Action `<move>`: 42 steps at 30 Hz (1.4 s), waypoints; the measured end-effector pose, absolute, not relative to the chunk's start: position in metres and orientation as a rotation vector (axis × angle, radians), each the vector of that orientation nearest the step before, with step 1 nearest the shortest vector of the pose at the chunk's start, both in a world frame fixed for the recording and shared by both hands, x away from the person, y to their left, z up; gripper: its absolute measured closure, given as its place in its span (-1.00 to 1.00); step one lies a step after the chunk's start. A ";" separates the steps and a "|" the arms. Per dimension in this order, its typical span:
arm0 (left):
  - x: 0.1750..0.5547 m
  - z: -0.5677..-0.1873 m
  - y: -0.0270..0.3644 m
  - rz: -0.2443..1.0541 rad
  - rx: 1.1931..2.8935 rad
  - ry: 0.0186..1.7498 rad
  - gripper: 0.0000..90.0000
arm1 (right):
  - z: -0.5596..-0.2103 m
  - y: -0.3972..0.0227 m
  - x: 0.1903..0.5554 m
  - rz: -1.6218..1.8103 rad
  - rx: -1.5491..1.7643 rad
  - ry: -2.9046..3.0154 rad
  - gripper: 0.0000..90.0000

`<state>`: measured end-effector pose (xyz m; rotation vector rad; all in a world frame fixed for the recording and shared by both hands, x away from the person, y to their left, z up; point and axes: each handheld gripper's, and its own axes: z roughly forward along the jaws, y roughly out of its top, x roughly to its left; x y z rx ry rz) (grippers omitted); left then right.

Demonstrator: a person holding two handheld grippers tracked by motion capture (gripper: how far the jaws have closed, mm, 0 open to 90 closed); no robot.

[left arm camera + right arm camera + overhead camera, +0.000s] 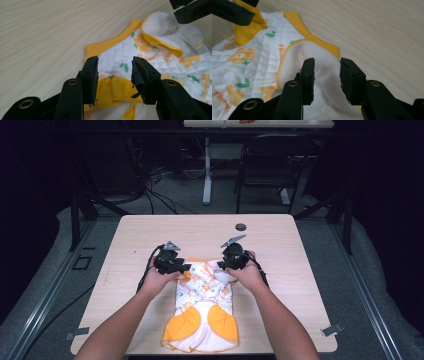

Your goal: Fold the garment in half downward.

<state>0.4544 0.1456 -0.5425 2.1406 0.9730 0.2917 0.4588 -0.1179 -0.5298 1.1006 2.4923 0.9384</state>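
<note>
Your left gripper (184,268) sits at the far-left corner of the small quilted garment (205,307), and your right gripper (221,265) sits at its far-right corner — both low over the cloth. The garment lies flat on the wooden table (130,240), near the middle of your side, with its orange-panelled end toward you and its yellow ribbed trim (110,43) at the far end.

In the left gripper view your jaws stand apart with a clear gap, the white quilted fabric with orange flowers and green leaves showing between them; they grip nothing. In the right gripper view your jaws are likewise spread, hanging over a turned-back flap (322,72) that shows the garment's plain white lining, edged in yellow — nothing is pinched there either.

A small dark round object (241,226) lies on the table beyond the garment, well apart from it.
</note>
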 end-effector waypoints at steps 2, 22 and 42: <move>0.458 -0.544 0.146 0.310 2.151 0.992 0.26 | -0.533 -0.117 0.463 0.923 1.116 2.484 0.41; 0.473 -0.564 0.150 0.350 2.167 1.070 0.19 | -0.565 -0.112 0.479 0.816 1.238 2.441 0.25; 0.475 -0.573 0.148 0.315 2.180 1.111 0.12 | -0.565 -0.111 0.476 0.840 1.319 2.457 0.46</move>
